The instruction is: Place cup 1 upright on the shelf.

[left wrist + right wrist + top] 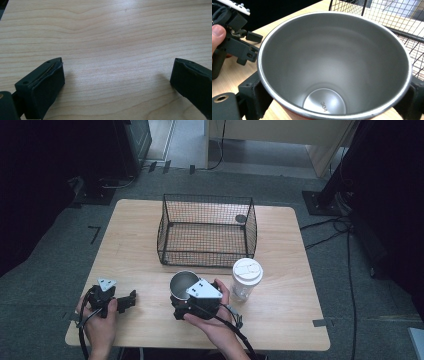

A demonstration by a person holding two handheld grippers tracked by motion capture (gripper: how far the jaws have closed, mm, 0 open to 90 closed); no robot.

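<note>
Here the high view sets out the whole table (140, 225): a black wire basket (207, 230) in the upper middle of the frame, a lidded white paper cup (246, 278) just right of centre, and a steel cup (181, 282) touching the front of the right gripper (186, 296) at lower centre. The left gripper (131, 299) sits at the lower left, well apart from the cup.

The right gripper view adds what the high view hides: the steel cup (334, 65) stands between the two black jaws, one against its wall at the lower left of the frame, the other at the lower right, and they appear to be clamped on it. The cup is open-topped, with a bright rolled rim, a brushed grey inside, the mark "304" on its bottom and a strip of red outer wall at the bottom edge. The basket (402, 22) fills the upper right corner, and the left gripper (252, 45) is at the upper left.

The left gripper view shows its jaws spread wide over bare wood (112, 37), holding nothing.
</note>
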